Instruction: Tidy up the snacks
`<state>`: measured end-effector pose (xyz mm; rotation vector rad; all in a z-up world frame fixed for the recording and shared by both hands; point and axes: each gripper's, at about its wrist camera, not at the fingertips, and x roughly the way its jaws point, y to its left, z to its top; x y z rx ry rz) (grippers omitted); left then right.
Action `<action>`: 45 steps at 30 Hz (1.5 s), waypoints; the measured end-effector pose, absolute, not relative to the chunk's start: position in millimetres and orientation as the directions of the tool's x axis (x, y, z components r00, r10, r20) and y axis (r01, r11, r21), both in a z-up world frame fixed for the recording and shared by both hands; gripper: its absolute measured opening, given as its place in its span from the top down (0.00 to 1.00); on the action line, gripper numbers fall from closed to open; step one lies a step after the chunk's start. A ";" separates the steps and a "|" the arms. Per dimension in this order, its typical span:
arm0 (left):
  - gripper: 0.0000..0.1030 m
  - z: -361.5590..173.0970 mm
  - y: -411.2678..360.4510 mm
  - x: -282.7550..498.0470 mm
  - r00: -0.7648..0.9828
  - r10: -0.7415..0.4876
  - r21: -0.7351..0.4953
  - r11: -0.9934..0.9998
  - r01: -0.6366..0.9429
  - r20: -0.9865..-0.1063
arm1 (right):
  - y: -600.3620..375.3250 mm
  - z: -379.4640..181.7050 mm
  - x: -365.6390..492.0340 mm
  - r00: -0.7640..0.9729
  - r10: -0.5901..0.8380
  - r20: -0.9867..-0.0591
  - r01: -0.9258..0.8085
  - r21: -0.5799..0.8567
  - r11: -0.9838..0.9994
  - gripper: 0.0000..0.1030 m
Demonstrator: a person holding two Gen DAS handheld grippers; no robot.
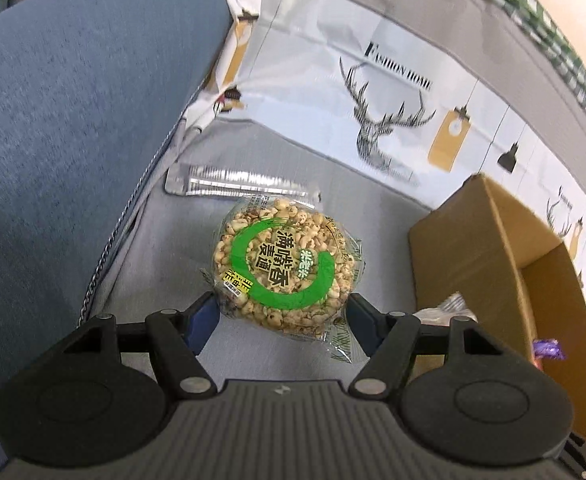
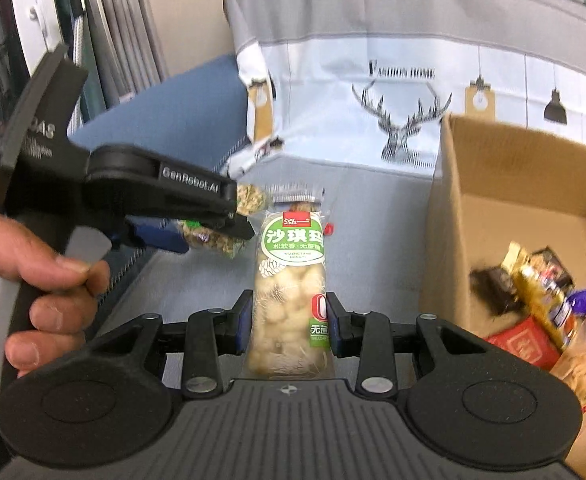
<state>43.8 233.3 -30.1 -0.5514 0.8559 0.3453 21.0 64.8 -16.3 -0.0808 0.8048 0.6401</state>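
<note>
Pinching a round puffed-grain cake pack [image 1: 283, 270] by its near edge only, the left tool [image 1: 283, 322] stands fairly wide with both blue pads against the pack's sides, most of the disc sticking out past the tips. The right tool [image 2: 289, 330] is closed much narrower on a long sachima pack [image 2: 289, 300], pads squeezing its lower half, top end free. Both packs hang clear above the grey seat cushion [image 1: 197, 216], beside the cardboard box [image 2: 513, 184], which already holds several wrapped snacks [image 2: 541, 300]. Risks, judged from this: the left grip is shallow on slick film, so the cake could pivot or slip out on a quick swing; the soft sachima pack could crush or bend under the pads; the two tools sit close in the right wrist view, so they could knock together on the way to the box; the box's near wall stands high and could catch a dangling pack. Hard to make out: another silver-edged wrapper [image 1: 237, 184] lies beyond the cake, contents unreadable; the box is cut off at the frame edge in both views and its snacks are blurred; a hand [image 2: 41, 280] on the left tool's grip shows only partly.
</note>
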 end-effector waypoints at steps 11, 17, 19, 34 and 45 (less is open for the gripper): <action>0.28 -22.4 231.1 42.9 0.650 0.080 -0.332 0.809 -0.485 -0.755 | 39.8 8.3 23.8 0.587 0.539 -0.604 -0.553 0.188 0.812 0.63; 0.28 -17.0 227.9 44.6 0.682 0.084 -0.355 0.804 -0.477 -0.727 | 26.5 17.2 22.7 0.623 0.550 -0.556 -0.557 0.178 0.811 0.63; 0.28 -12.7 226.0 44.7 0.702 0.089 -0.369 0.800 -0.473 -0.706 | 21.9 20.6 23.0 0.640 0.549 -0.537 -0.557 0.168 0.814 0.63; 0.28 28.6 158.6 56.6 0.856 0.102 -0.340 0.889 -0.307 -0.507 | -33.1 34.9 40.1 0.754 0.472 -0.457 -0.449 0.167 0.878 0.63; 0.28 44.3 102.3 69.4 0.922 -0.007 -0.363 0.921 -0.145 -0.386 | -83.1 35.6 53.0 0.831 0.341 -0.439 -0.299 0.164 0.940 0.64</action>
